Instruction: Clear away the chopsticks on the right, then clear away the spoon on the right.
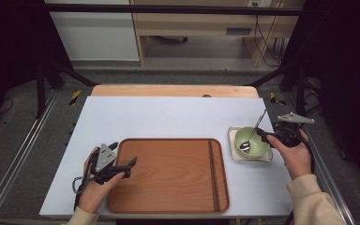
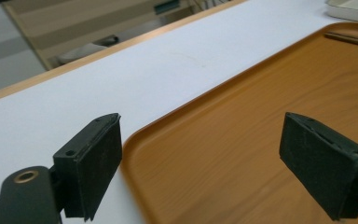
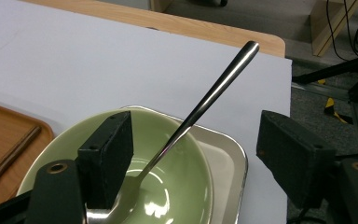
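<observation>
We hold the left gripper [image 1: 132,163] with its jaws wide and empty over the near left corner of the rectangular brown wooden tray [image 1: 168,197]. Our right gripper [image 1: 261,132], jaws wide apart, straddles the rim of the pale green round bowl [image 1: 258,149], where the long steel spoon [image 1: 252,134] leans unheld.

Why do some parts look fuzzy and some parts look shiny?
In the left gripper view the tray goes soft and blurry close to the camera, and the room beyond the table is fuzzy too. In the right gripper view lamp glare glints inside the green bowl and along the spoon. In the high view the table is bright while the sides are dark.
</observation>
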A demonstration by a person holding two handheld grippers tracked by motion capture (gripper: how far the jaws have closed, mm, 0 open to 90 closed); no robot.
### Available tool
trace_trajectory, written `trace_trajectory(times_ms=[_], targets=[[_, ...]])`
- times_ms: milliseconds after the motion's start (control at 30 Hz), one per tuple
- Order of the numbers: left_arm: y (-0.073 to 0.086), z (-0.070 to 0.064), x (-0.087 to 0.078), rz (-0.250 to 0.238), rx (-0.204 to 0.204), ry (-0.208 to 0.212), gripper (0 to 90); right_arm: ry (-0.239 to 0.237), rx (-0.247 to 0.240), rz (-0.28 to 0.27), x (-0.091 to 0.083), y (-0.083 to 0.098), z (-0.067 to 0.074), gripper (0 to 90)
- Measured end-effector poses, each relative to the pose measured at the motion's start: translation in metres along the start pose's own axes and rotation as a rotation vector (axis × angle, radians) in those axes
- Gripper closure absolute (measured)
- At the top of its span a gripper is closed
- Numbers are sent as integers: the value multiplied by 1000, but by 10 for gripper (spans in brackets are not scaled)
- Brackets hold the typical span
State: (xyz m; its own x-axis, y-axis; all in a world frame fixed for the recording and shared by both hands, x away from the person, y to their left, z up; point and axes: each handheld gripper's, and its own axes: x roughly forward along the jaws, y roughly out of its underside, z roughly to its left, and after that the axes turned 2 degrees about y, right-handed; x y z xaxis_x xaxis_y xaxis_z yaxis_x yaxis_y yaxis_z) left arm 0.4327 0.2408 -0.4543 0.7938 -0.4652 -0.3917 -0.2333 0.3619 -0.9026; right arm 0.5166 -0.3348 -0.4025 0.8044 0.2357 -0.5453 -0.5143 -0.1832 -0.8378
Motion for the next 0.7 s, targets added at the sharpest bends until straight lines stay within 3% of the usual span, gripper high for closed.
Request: trace_trajectory(times_ms=[367,567,700], targets=[[17,19,-16,-58,-49,-130,128,-54,36,26,20,-9,-21,316],[21,22,-19,-72,-73,-155,135,-73,54,52,32,-7,-26,347],[22,22,-19,-66,-68,-158,138,-94,70,47,40,-6,-28,363]])
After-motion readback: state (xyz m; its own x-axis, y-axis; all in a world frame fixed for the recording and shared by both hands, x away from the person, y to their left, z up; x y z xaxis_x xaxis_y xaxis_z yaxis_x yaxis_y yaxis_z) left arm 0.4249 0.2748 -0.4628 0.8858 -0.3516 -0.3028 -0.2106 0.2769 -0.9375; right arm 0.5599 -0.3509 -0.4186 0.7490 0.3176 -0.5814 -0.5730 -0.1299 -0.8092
